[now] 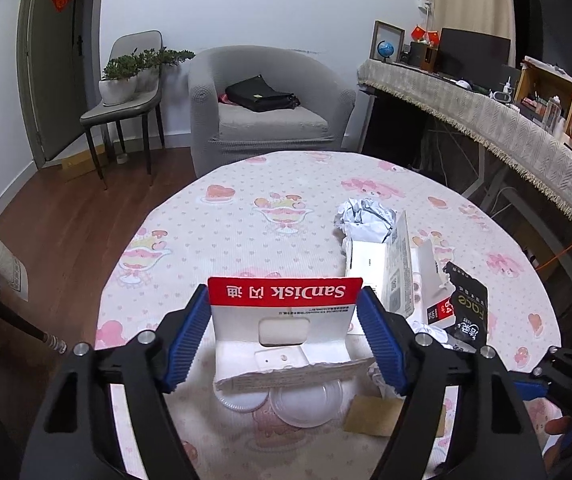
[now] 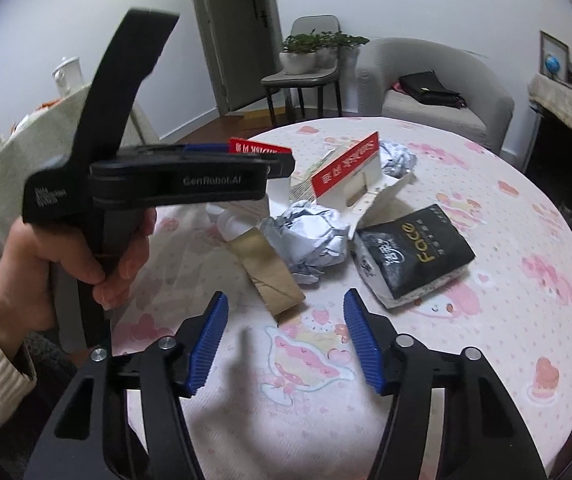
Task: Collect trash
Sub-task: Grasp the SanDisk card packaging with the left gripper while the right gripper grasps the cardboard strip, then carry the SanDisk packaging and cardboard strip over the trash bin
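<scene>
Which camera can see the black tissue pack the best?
The right wrist view. The black tissue pack lies whole on the table there, label facing up, nothing covering it. In the left wrist view, only part of it shows, behind the left gripper's right finger.

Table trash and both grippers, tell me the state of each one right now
left gripper: shut on SanDisk card, lifted
SanDisk card: torn open, held
right gripper: open, empty
second SanDisk pack: opened, on table
paper ball: crumpled
black Face pack: torn open, lying flat
cardboard tube: flattened
</scene>
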